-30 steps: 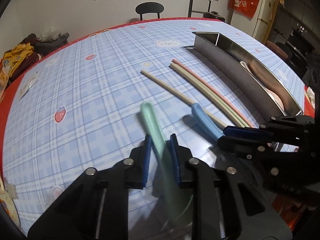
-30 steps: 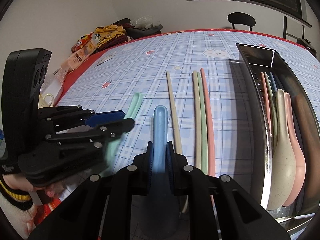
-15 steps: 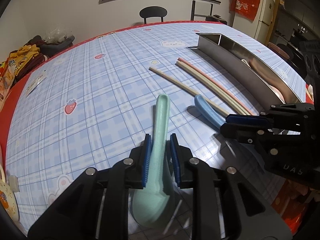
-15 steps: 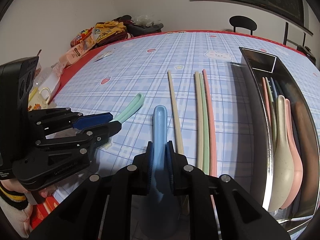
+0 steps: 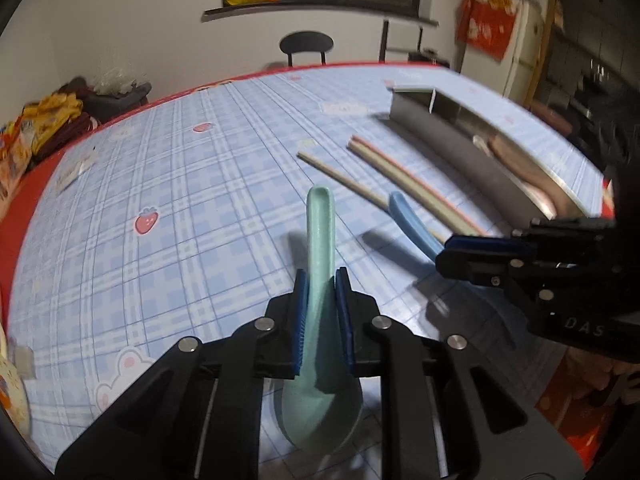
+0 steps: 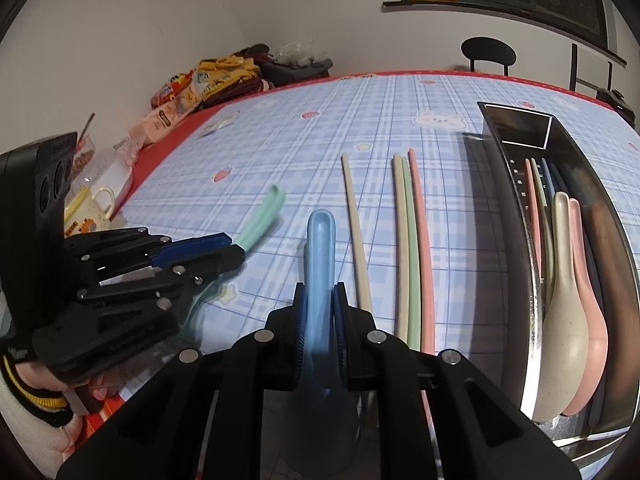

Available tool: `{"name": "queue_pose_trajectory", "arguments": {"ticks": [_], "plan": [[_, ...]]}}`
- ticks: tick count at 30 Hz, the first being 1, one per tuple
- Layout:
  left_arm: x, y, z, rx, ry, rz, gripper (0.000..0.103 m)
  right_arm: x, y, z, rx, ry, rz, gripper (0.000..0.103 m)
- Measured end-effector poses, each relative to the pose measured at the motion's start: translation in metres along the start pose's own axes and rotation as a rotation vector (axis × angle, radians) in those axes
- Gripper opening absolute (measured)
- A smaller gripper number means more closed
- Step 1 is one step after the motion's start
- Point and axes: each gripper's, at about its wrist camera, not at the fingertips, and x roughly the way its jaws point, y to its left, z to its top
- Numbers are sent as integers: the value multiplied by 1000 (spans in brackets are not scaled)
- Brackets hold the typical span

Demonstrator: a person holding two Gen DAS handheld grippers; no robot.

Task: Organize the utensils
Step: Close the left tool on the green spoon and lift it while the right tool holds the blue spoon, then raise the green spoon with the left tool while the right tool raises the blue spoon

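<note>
My left gripper (image 5: pixel 322 312) is shut on a mint green spoon (image 5: pixel 320 240), handle pointing away, held above the checked blue tablecloth. My right gripper (image 6: pixel 320 320) is shut on a blue spoon (image 6: pixel 320 248), also lifted. Each shows in the other's view: the blue spoon (image 5: pixel 412 220) to the right, the green spoon (image 6: pixel 262 220) to the left. Several chopsticks lie on the cloth: a beige one (image 6: pixel 356 236) and a beige, green and pink group (image 6: pixel 412 248). A steel tray (image 6: pixel 516 208) at the right holds a beige spoon (image 6: pixel 564 320), a pink spoon (image 6: pixel 588 328) and more chopsticks.
Snack packets and clothes (image 6: pixel 224 76) are piled at the table's far left corner. A cup (image 6: pixel 90 212) and containers stand at the left edge. A black chair (image 5: pixel 306 46) stands beyond the far edge. The tray (image 5: pixel 448 136) runs along the right side.
Both grippers have risen with their spoons. The green spoon has swung from tilted left to pointing straight ahead in the left gripper. The chopsticks and tray have not moved.
</note>
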Motion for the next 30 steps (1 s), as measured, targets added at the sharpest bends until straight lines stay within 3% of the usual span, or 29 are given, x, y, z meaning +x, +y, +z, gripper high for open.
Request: {"name": "queue_pose_trajectory", "arguments": {"ticks": [4, 14, 22, 30], "plan": [[-8, 12, -1, -63, -39, -32, 18, -4, -1, 0, 3, -21, 13, 14], [-27, 11, -2, -94, -84, -56, 18, -21, -7, 0, 32, -87, 66, 14], [-61, 0, 2, -83, -148, -67, 18, -40, -11, 5, 56, -128, 100, 13], [-68, -13, 10, -74, -167, -78, 18, -62, -21, 8, 77, -179, 97, 13]]}}
